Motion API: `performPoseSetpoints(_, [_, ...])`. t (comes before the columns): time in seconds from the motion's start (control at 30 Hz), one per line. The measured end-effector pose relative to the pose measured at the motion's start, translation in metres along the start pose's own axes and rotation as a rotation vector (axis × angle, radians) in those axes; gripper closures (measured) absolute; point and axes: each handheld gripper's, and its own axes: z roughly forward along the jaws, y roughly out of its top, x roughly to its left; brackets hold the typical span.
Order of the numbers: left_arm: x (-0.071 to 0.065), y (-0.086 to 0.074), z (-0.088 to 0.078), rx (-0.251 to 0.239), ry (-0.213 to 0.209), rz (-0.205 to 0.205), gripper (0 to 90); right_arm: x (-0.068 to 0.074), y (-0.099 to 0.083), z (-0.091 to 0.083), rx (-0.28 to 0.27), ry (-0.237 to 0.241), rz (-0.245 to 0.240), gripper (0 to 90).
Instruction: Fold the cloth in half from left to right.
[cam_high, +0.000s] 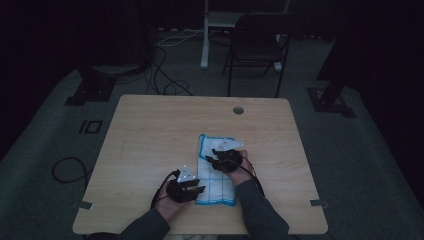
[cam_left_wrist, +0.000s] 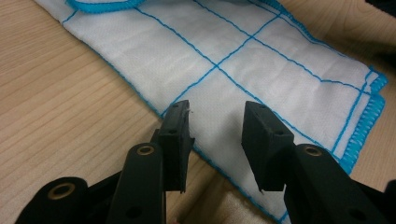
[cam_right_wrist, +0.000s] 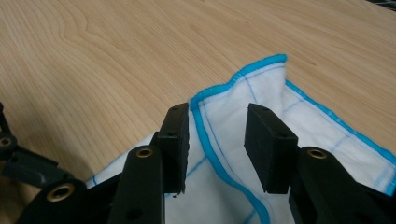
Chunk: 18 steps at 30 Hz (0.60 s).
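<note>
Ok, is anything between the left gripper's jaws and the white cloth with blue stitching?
Nothing visible: the left gripper stands open directly over the white cloth with blue stitching, with no other object between them.

Light wood desk (cam_high: 150, 150), rounded corners, a round cable hole (cam_high: 238, 110) near the far edge, right of centre. One item lies on it: a folded white cloth (cam_high: 216, 185) with blue hem and blue grid lines, right of centre, reaching from mid-desk almost to the near edge.
</note>
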Motion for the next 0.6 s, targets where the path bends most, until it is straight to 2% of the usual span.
performPoseSetpoints(0.3, [0.000, -0.001, 0.000, -0.004, -0.001, -0.004, 62.1, 0.008, 0.010, 0.023, 0.041, 0.007, -0.026, 57.6])
performPoseSetpoints(0.43, [0.000, -0.001, 0.000, -0.005, 0.000, -0.005, 62.0, 0.011, 0.013, 0.037, 0.077, 0.021, -0.033, 54.3])
performPoseSetpoints(0.6, [0.000, -0.002, 0.000, -0.005, -0.001, -0.007, 62.0, 0.014, 0.017, 0.054, 0.119, -0.011, -0.056, 55.6])
